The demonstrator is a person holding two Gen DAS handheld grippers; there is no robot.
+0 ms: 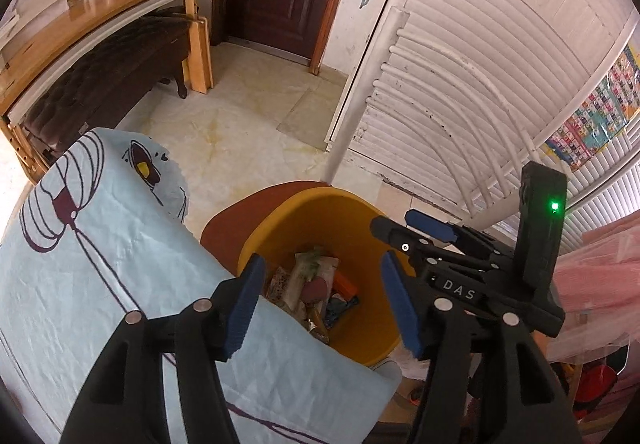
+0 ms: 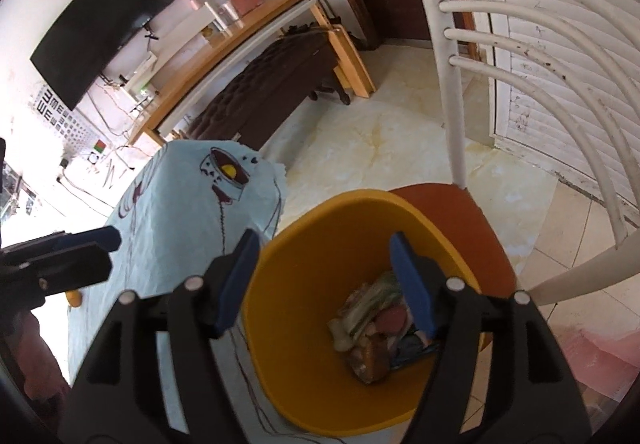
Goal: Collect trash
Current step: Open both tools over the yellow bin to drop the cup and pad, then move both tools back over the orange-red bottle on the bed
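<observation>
Both hand-held grippers, left (image 1: 320, 300) and right (image 2: 326, 280), hang wide open and empty over the yellow bin (image 2: 320, 384) of trash (image 2: 376, 336), which stands on the chair seat (image 2: 460, 220) beside the table edge (image 2: 180, 244).

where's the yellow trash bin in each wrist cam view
Left wrist: the yellow trash bin sits low centre, seen between the open fingers of the left gripper, wrappers inside.
Right wrist: the bin fills the lower centre, under the open right gripper.
Shared landmark: the light blue tablecloth lies just left of the bin in both views.
</observation>
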